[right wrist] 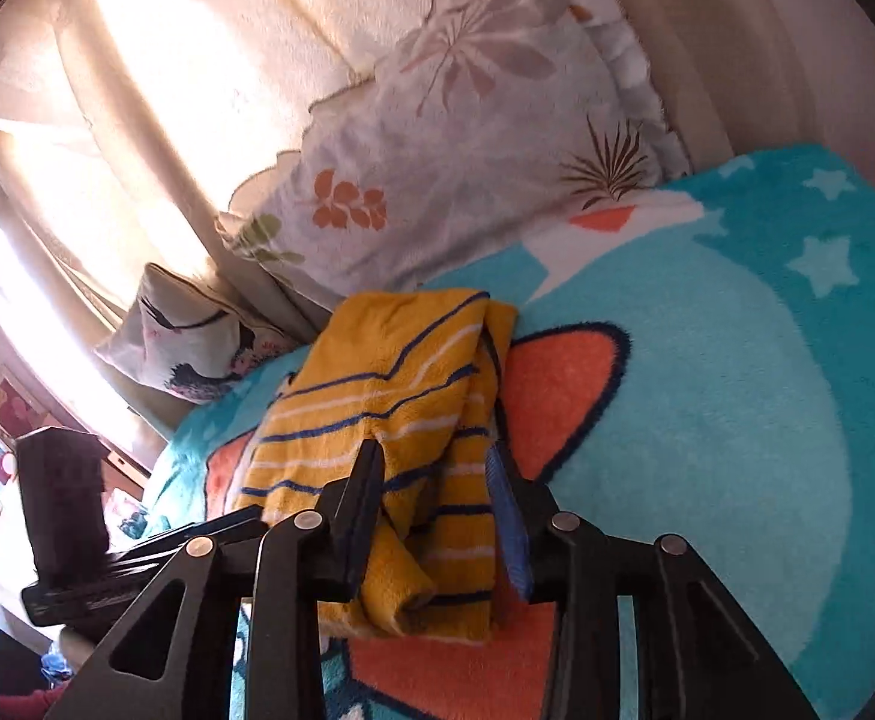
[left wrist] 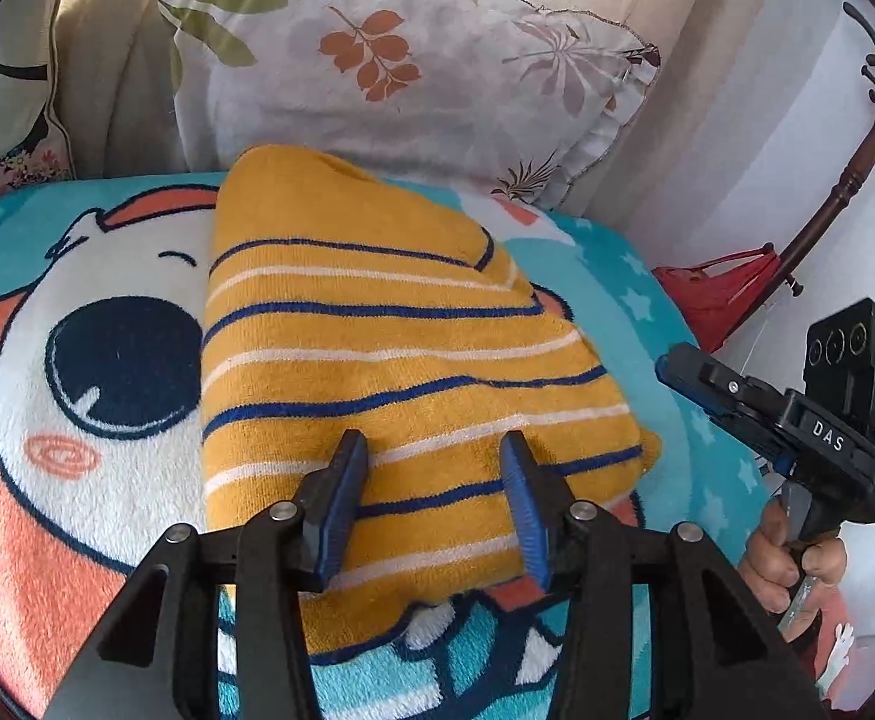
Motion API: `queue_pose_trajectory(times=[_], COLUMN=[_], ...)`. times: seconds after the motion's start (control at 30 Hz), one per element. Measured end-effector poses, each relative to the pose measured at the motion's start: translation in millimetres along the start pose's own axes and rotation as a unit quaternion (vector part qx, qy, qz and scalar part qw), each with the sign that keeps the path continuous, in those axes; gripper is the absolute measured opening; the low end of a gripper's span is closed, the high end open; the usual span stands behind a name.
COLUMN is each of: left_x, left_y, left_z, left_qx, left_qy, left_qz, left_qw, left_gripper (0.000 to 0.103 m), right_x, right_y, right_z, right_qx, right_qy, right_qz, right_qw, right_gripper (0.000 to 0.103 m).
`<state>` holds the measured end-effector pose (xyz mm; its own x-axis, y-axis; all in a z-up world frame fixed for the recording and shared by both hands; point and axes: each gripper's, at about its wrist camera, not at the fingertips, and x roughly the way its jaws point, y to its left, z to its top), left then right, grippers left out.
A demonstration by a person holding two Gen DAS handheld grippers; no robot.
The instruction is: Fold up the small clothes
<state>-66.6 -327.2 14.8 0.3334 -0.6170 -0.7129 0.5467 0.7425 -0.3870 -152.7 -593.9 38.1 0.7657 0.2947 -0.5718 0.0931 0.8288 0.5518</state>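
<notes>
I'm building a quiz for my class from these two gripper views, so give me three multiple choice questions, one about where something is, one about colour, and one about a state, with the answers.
1. Where does the striped garment lie?
A. On the cartoon blanket, in front of the leaf-print pillow
B. Draped over the coat stand
C. Inside a drawer

2. Which colours are the stripes on the yellow garment?
A. Red and green
B. Blue and white
C. Black and pink

3. How do the jaws of the left gripper stand?
A. Shut on the pillow
B. Shut with nothing between them
C. Open, above the garment

Answers:
1 A: the left wrist view shows it on the blanket with the pillow behind it.
2 B: dark blue and white lines cross the yellow cloth.
3 C: the blue pads are spread apart with the cloth visible between them.
</notes>
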Motion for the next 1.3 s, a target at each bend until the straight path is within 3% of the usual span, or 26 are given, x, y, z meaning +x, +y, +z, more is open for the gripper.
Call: queue_pose_trajectory(times=[0.03,0.07,0.17,0.27,0.4,0.6,0.7,0.77,0.9,0.97,1.07,1.17,1.23,1.3], left_x=[0.3,1.1,2.1,1.9,2.3,7.2,10.0,11.6,13.1,12.6,3.5,-16.3,-30.5,-41.0], left_y=[2.0,3.8,5.9,3.1,1.2,-3.2,-11.1,-14.5,-17.2,-17.8,-17.9,-19.0,-16.1,-9.7], left_z=[0.3,0.7,0.9,-0.6,-1.7,-3.1,-6.4,-8.3,-10.1,-10.8,-11.6,-15.6,-19.2,-20.6], left_qx=[-0.005,-0.009,-0.018,-0.016,-0.009,0.002,0.021,0.031,0.037,0.037,0.03,0.025,0.024,0.018], left_qy=[0.0,0.001,0.001,-0.002,-0.006,-0.008,-0.011,-0.012,-0.017,-0.019,-0.021,-0.026,-0.035,-0.045], left_qz=[-0.004,-0.007,-0.01,-0.004,0.01,0.017,0.03,0.039,0.04,0.042,0.03,0.005,0.006,0.011], left_qw=[1.0,0.9999,0.9998,0.9999,0.9999,0.9998,0.9993,0.9987,0.9984,0.9983,0.9989,0.9993,0.9991,0.9988], left_gripper=[0.046,0.047,0.047,0.05,0.056,0.065,0.069,0.071,0.075,0.076,0.076,0.076,0.076,0.076], right_x=[-9.8,-17.3,-18.7,7.5,51.3,76.8,67.4,48.1,8.8,1.7,10.1,39.2,57.2,49.4], right_y=[-2.8,-6.3,-13.0,-14.9,-21.0,-23.0,-24.8,-23.6,-30.3,-24.8,-4.1,15.3,18.7,15.1], right_z=[-1.1,-3.0,-15.6,-28.1,-36.0,-34.0,-31.4,-25.7,-15.6,-13.9,-15.4,-23.2,-29.3,-29.0], right_qx=[0.006,0.016,0.039,0.05,0.076,0.091,0.084,0.06,0.068,0.061,0.041,0.014,0.007,0.012], right_qy=[-0.004,-0.002,0.021,0.06,0.109,0.132,0.124,0.102,0.044,0.038,0.052,0.086,0.113,0.098], right_qz=[0.015,0.037,0.109,0.093,0.133,0.133,0.114,0.079,0.051,0.056,0.086,0.081,0.077,0.089], right_qw=[1.0,0.999,0.993,0.993,0.982,0.978,0.982,0.99,0.995,0.996,0.994,0.993,0.991,0.991], right_gripper=[0.018,0.009,0.006,0.006,0.006,0.006,0.007,0.019,0.034,0.04,0.042,0.039,0.022,0.016])
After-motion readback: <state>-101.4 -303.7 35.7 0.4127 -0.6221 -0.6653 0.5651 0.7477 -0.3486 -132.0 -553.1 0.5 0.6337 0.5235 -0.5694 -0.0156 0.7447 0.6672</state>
